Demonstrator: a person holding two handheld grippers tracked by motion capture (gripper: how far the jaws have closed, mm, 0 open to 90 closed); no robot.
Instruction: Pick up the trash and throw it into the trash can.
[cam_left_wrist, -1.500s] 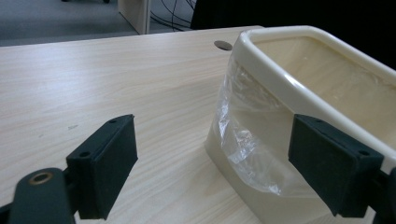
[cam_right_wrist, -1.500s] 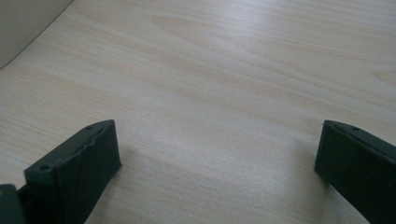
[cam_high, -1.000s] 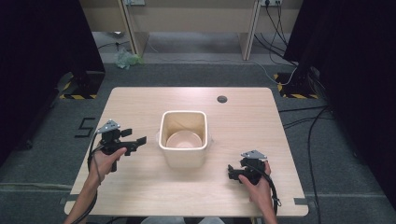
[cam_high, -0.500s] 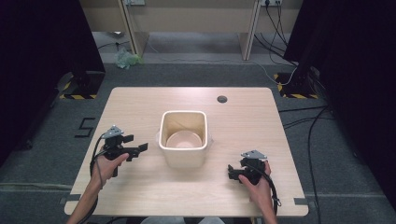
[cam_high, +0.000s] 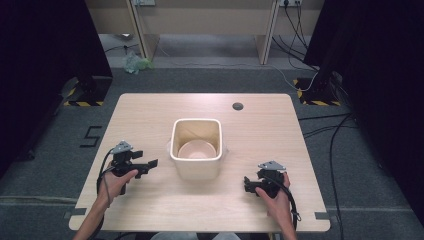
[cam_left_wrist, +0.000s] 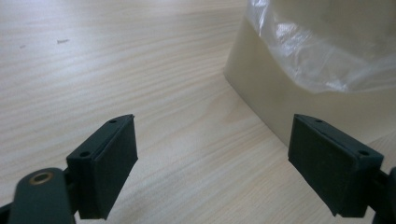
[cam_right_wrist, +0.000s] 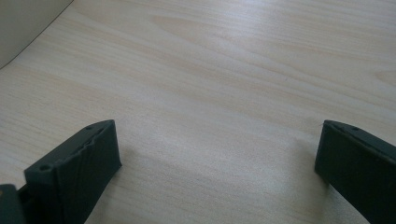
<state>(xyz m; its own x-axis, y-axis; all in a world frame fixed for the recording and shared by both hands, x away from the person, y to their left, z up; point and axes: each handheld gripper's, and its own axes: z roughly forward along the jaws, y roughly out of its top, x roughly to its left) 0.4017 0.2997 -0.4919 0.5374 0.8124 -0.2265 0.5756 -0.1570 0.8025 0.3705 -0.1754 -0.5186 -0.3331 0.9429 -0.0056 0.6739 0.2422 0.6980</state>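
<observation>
A cream square bin (cam_high: 196, 162) with a clear plastic liner stands in the middle of the wooden table (cam_high: 270, 135). My left gripper (cam_high: 148, 162) is held left of the bin, pointing at it, a short gap away. Its jaws are open and empty. In the left gripper view the left gripper (cam_left_wrist: 212, 122) hangs low over bare wood, with the bin (cam_left_wrist: 280, 107) and its liner (cam_left_wrist: 327, 51) at the upper right. My right gripper (cam_high: 247, 184) rests right of the bin near the front edge, open and empty. The right gripper (cam_right_wrist: 218, 125) faces bare tabletop, with the bin's corner (cam_right_wrist: 23, 21) at top left.
A small dark round disc (cam_high: 238, 106) lies on the table behind the bin. Cables run over the grey floor to the right of the table. A desk and black stands line the far side.
My left gripper has drifted a little toward the table's near edge, still open and aimed at the bin. The right gripper has stayed put.
</observation>
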